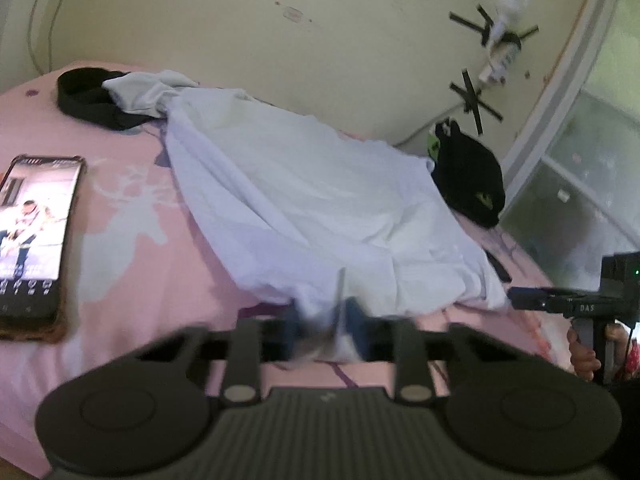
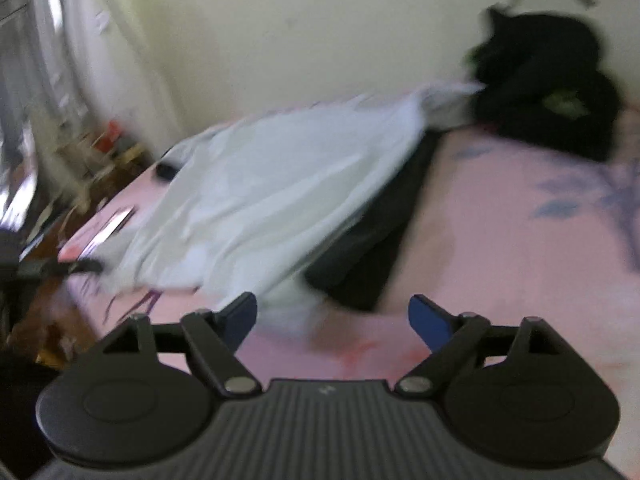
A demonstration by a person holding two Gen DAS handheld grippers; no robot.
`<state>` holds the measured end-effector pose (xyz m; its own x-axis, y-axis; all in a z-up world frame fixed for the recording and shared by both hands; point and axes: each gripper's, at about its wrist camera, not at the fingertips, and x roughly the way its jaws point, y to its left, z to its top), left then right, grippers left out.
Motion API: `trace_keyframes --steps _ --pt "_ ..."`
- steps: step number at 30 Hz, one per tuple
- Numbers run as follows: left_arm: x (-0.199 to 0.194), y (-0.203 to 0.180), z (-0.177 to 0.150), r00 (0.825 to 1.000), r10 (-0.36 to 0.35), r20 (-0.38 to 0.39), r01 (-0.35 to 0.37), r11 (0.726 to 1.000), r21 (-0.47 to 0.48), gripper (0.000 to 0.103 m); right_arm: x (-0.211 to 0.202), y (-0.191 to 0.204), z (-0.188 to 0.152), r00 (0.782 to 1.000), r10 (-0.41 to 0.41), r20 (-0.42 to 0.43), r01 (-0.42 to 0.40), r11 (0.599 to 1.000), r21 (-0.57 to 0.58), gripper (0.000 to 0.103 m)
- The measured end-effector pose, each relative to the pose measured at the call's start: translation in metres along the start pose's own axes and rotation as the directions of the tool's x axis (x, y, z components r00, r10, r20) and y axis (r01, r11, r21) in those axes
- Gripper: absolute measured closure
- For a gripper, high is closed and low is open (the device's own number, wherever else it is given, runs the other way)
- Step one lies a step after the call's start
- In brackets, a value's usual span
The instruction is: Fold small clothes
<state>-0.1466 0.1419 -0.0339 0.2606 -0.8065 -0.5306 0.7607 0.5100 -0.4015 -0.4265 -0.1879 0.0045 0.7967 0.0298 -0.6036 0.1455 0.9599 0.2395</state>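
A white garment lies spread and wrinkled on the pink bed sheet. My left gripper is shut on the garment's near hem, with cloth pinched between the blue pads. In the right wrist view the same white garment lies ahead and to the left, partly over a dark garment. My right gripper is open and empty, just short of the white garment's near corner. It also shows in the left wrist view at the garment's right corner.
A phone with a lit screen lies on the bed at the left. A black and grey clothes pile sits at the far left, a black bag by the wall at the right. A window is further right.
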Motion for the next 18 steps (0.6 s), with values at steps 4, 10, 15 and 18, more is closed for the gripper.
trace_keyframes --steps 4,10,15,18 --pt "-0.009 -0.012 0.002 0.999 -0.003 0.043 0.002 1.000 0.024 0.094 0.015 0.029 -0.001 0.999 -0.044 -0.004 0.043 0.989 -0.143 0.085" --pt "-0.052 -0.016 -0.007 0.987 -0.030 0.161 0.025 0.999 0.033 0.094 -0.041 0.012 0.041 0.960 0.121 0.254 -0.130 0.991 0.020 0.099" --pt "-0.066 0.012 -0.005 0.972 -0.015 0.232 0.042 0.993 -0.113 0.094 -0.053 -0.014 0.068 0.904 0.107 0.415 -0.187 0.970 0.156 0.097" --pt "-0.061 0.026 -0.001 0.974 0.087 0.210 -0.048 0.982 -0.184 0.095 -0.031 -0.009 0.068 0.933 -0.085 0.349 0.038 0.989 0.140 0.060"
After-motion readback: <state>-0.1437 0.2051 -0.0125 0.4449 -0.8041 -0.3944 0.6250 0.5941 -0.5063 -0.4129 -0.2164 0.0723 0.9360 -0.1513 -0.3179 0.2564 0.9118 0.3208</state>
